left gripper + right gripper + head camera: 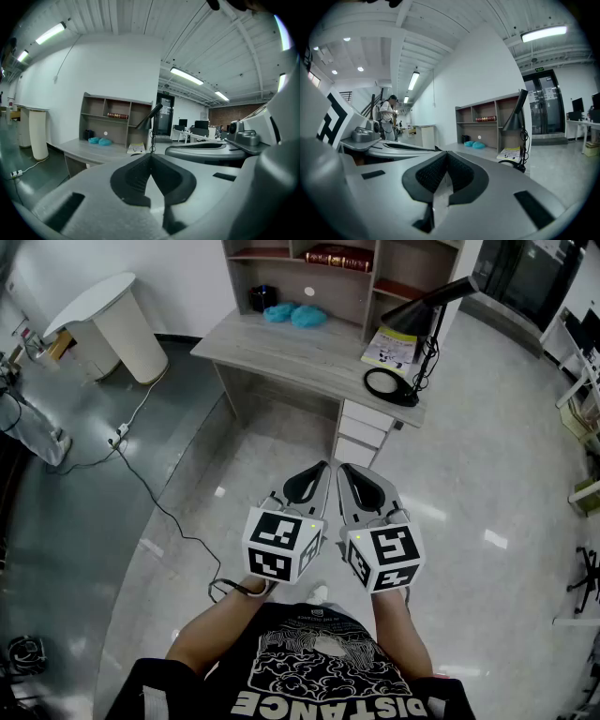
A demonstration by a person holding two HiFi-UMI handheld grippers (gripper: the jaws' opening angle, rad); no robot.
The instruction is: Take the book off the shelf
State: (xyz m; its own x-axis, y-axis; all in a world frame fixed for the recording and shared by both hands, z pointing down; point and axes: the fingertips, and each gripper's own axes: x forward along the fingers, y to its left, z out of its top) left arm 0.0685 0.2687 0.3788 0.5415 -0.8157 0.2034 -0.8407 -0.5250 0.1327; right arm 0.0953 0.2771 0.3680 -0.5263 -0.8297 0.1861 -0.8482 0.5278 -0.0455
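Note:
A dark red book (338, 257) lies flat on the upper shelf of the desk hutch (367, 287); it also shows as a small red book (117, 116) in the left gripper view and a red book (486, 118) in the right gripper view. My left gripper (322, 468) and right gripper (344, 470) hang side by side over the floor, well short of the desk (281, 351). Both are shut, pads meeting, with nothing between them. In their own views the left gripper (151, 157) and right gripper (446, 155) point toward the hutch.
A black desk lamp (420, 324) stands on the desk's right end beside a yellow booklet (390, 346). Two blue fluffy things (296, 315) lie in the lower shelf bay. A white round stand (117, 322) is at the left; a cable (150, 498) crosses the floor. A person (387, 117) stands far off.

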